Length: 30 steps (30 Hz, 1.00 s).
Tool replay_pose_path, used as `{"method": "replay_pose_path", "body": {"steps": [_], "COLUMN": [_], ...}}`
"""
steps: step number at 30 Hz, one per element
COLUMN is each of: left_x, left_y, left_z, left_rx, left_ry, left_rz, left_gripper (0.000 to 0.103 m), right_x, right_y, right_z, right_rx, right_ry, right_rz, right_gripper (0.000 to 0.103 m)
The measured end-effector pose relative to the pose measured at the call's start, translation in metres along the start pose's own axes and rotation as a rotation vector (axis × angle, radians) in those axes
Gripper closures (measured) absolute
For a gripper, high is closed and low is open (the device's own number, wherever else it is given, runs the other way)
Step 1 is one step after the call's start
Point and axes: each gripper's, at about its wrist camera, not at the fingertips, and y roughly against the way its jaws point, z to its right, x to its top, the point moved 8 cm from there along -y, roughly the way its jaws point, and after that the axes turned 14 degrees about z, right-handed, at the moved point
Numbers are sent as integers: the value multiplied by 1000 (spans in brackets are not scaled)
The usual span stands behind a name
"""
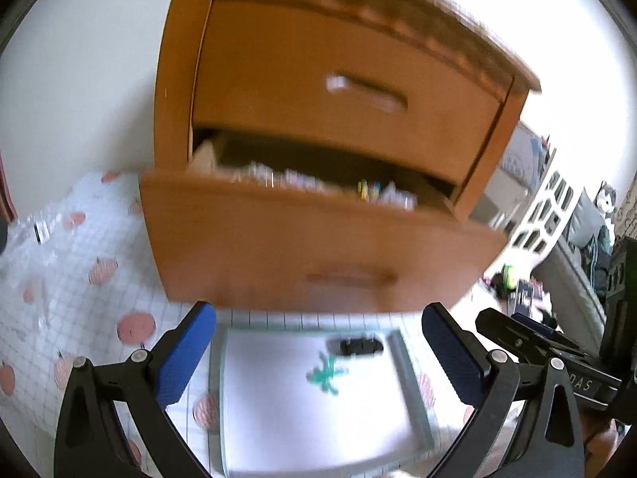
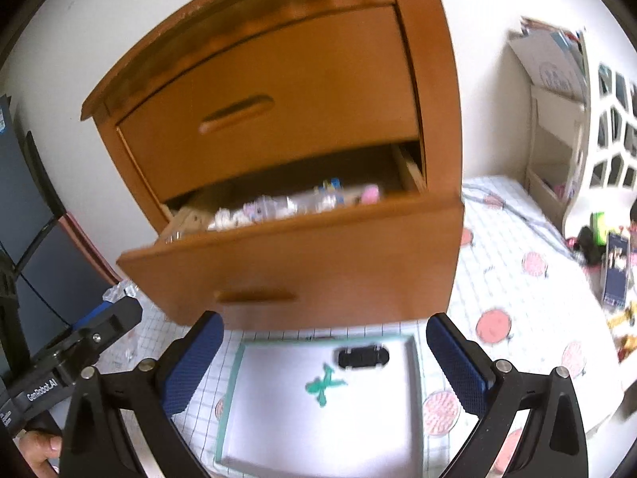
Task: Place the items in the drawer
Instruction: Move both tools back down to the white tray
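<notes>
A wooden cabinet stands ahead with its lower drawer (image 1: 278,235) (image 2: 318,259) pulled out; several small items lie inside it. In front of it a white tray (image 1: 278,430) (image 2: 278,430) holds a black toy car (image 1: 354,345) (image 2: 363,356) and a green figure (image 1: 324,374) (image 2: 324,384). My left gripper (image 1: 318,342) is open above the tray, nothing between its blue pads. My right gripper (image 2: 324,348) is open too, hovering over the same tray. The upper drawer (image 1: 338,95) (image 2: 270,99) is closed.
A white checked cloth with pink fruit prints (image 1: 79,279) (image 2: 517,271) covers the surface. A white shelf unit (image 2: 577,139) and small clutter (image 2: 613,275) lie to the right. The other gripper shows at each view's edge (image 1: 557,354) (image 2: 71,354). A dark monitor (image 2: 24,207) stands left.
</notes>
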Motion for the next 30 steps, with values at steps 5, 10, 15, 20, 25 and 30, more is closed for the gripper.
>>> {"method": "replay_pose_path", "body": {"steps": [5, 10, 15, 20, 25, 30], "left_x": [-42, -82, -119, -136, -150, -162], "left_y": [-8, -26, -46, -67, -88, -114], "left_z": [-7, -22, -30, -38, -44, -46], "left_rx": [33, 70, 82, 91, 97, 106], "left_ry": [5, 22, 24, 37, 39, 19], "left_rz": [-59, -133, -208, -239, -266, -294], "left_gripper": [0, 0, 0, 0, 0, 0], "right_x": [-47, -77, -102, -120, -136, -146], "right_y": [-8, -19, -34, -55, -76, -92], "right_z": [18, 39, 54, 58, 63, 71], "right_rx": [-25, -93, -118, -114, -122, -139], "right_ry": [-45, -57, -75, -57, -19, -36], "right_rz": [-74, -112, -144, -167, -190, -210], "right_gripper": [0, 0, 0, 0, 0, 0]}}
